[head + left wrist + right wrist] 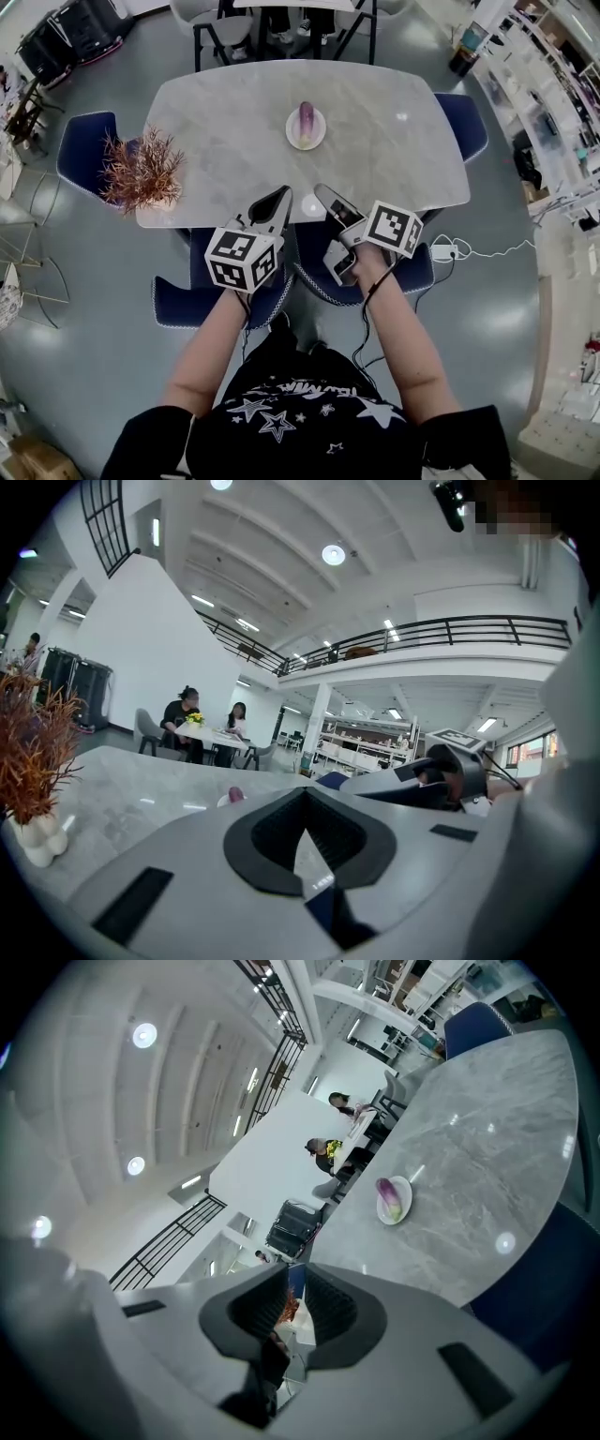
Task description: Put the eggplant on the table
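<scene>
A purple eggplant lies on a small white plate at the far middle of the grey marble table. Both grippers hover over the table's near edge, well short of the plate. My left gripper points toward the plate with its jaws together and nothing in them. My right gripper is just beside it, rolled on its side, its jaws a thin slit apart and empty. The eggplant shows small and far off in the left gripper view, past the left gripper. In the right gripper view the eggplant sits up and right of the right gripper.
A dried reddish plant in a white vase stands at the table's left end. Blue chairs ring the table, one right under my arms. A white cable lies on the floor to the right. People sit at a far table.
</scene>
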`<state>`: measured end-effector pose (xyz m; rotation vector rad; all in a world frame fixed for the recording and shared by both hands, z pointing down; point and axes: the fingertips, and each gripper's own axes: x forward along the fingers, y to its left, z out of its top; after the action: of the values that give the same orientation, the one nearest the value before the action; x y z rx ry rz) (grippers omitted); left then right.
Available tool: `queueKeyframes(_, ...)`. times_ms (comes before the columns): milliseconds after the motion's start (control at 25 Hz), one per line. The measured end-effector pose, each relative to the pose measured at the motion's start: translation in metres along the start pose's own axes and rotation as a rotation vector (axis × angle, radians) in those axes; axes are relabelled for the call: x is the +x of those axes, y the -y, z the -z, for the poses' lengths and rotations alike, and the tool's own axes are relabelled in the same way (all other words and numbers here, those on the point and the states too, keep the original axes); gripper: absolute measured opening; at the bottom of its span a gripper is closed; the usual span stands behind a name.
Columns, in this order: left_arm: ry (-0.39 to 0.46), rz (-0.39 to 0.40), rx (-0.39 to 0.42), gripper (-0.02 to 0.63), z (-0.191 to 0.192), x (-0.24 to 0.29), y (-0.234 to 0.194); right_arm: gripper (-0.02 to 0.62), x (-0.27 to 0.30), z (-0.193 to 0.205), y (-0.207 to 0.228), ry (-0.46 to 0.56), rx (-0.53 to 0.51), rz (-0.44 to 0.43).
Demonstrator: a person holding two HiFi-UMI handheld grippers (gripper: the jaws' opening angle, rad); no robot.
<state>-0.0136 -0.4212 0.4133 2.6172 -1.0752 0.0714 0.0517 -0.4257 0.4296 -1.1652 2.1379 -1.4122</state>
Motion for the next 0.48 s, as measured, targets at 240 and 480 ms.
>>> queueKeyframes(240, 0.009, -0.060, -0.003, 0.007, 0.013, -0.010, 0.022, 0.060, -0.032, 0.014, 0.001, -0.032, -0.101, -0.013)
queueKeyframes(480, 0.019, -0.084, 0.035, 0.007, 0.013, -0.034, 0.089, 0.060, -0.094, 0.025, -0.029, -0.060, -0.173, -0.086)
